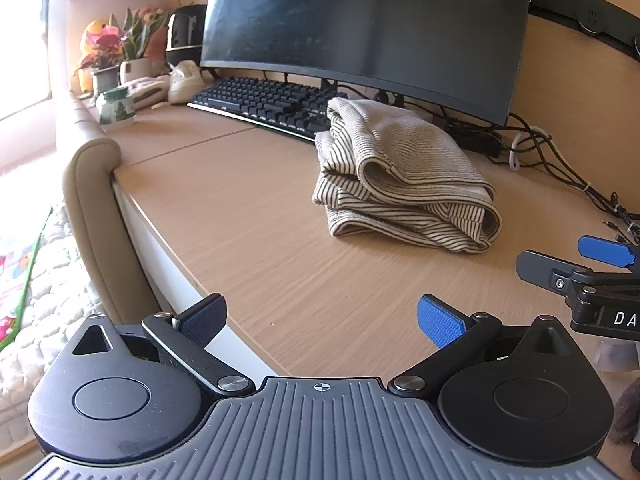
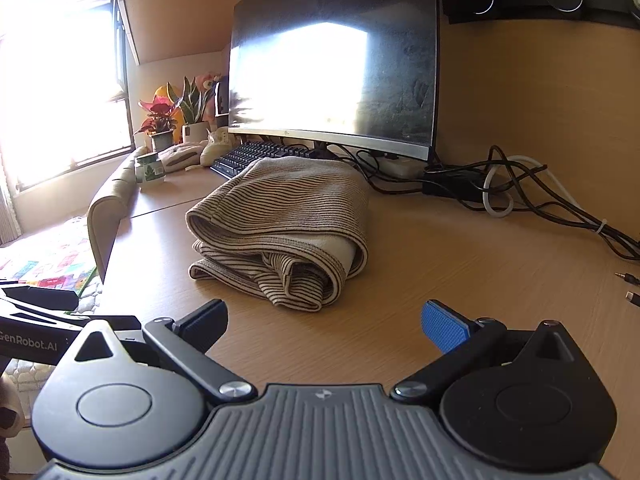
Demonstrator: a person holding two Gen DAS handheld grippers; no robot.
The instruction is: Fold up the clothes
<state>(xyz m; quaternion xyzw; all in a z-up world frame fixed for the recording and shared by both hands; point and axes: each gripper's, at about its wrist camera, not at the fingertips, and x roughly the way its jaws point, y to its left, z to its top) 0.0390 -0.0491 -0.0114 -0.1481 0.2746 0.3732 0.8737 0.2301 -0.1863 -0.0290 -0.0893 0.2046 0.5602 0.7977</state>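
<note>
A beige garment with thin dark stripes [image 1: 404, 176] lies folded in a thick bundle on the wooden desk [image 1: 280, 248], in front of the monitor. The same striped garment [image 2: 288, 224] fills the middle of the right wrist view. My left gripper [image 1: 322, 318] hovers open over the desk's near edge, well short of the bundle, nothing between its fingers. My right gripper [image 2: 324, 322] is open too, a short way in front of the garment, and it holds nothing. Its fingers [image 1: 608, 250] show at the right edge of the left wrist view.
A curved monitor [image 1: 360, 28] and black keyboard [image 1: 264, 100] stand behind the garment. Tangled cables [image 2: 532, 196] lie at the back right. Potted plants [image 1: 116, 52], a small jar [image 1: 116, 108] and a shoe [image 1: 184, 80] sit at the back left. A padded bed frame [image 1: 92, 200] borders the desk's left edge.
</note>
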